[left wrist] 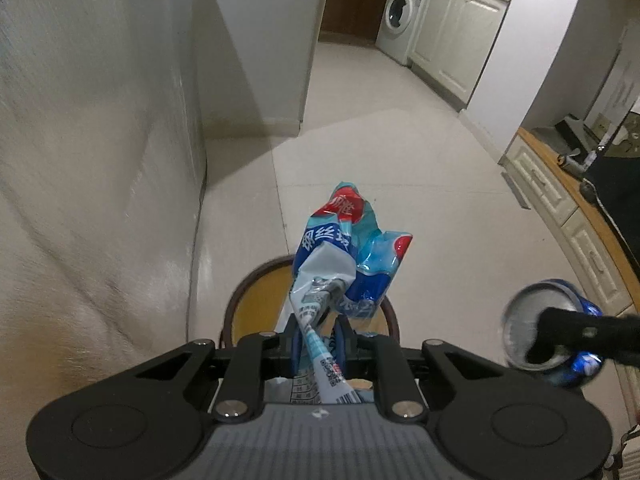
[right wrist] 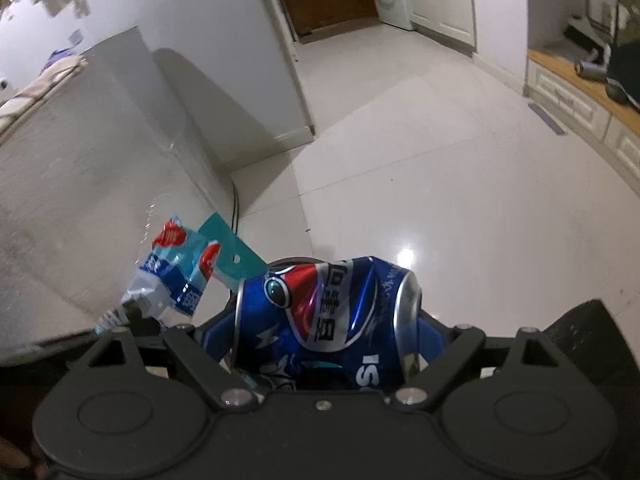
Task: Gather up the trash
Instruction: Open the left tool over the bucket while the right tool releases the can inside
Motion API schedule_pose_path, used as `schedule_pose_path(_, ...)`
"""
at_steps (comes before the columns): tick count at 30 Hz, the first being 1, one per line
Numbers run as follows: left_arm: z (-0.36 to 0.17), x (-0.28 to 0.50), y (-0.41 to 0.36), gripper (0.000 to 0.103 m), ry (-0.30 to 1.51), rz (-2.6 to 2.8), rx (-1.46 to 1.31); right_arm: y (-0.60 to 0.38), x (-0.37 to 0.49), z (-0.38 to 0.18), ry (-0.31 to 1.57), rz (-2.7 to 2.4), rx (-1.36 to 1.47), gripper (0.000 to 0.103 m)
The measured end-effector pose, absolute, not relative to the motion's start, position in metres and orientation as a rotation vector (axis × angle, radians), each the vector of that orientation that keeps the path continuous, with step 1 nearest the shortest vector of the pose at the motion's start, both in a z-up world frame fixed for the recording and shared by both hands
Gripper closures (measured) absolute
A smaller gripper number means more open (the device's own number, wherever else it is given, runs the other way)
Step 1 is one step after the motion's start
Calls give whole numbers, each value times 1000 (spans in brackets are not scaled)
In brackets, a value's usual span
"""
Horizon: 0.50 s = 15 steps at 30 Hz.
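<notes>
Left wrist view: my left claw is pinched tight on one crumpled blue-and-red plastic wrapper, which sticks up toward 12 o'clock with its long axis running away from me. Right behind it sits one round brown-rimmed bin with a yellow inside, so I reckon the drop is basically straight ahead and down. Over at 3 o'clock my right claw is spread wide but clamped on one dented blue Pepsi can, lying sideways across the jaws. Left hand looks nearer the bin, so I'd guess the wrapper goes in first.
</notes>
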<state>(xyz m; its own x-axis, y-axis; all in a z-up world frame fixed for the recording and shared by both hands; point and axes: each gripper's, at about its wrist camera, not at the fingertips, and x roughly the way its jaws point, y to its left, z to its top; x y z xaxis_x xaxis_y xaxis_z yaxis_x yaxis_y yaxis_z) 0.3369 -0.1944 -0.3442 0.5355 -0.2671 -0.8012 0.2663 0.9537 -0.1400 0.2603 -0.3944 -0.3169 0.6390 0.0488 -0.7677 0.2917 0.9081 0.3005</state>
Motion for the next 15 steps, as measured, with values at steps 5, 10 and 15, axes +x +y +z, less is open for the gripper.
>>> schedule_pose_path(5,-395,373,-216,85,1023,-358,-18,-411,266,-340,886,-185,527,13)
schedule_pose_path(10,-441,404,-239,85,1117,-365,67,-421,272,-360,919,-209,568,13)
schedule_pose_path(15,-479,434,-241,60,1181,-342,110,-424,285,-376,950,-210,589,13)
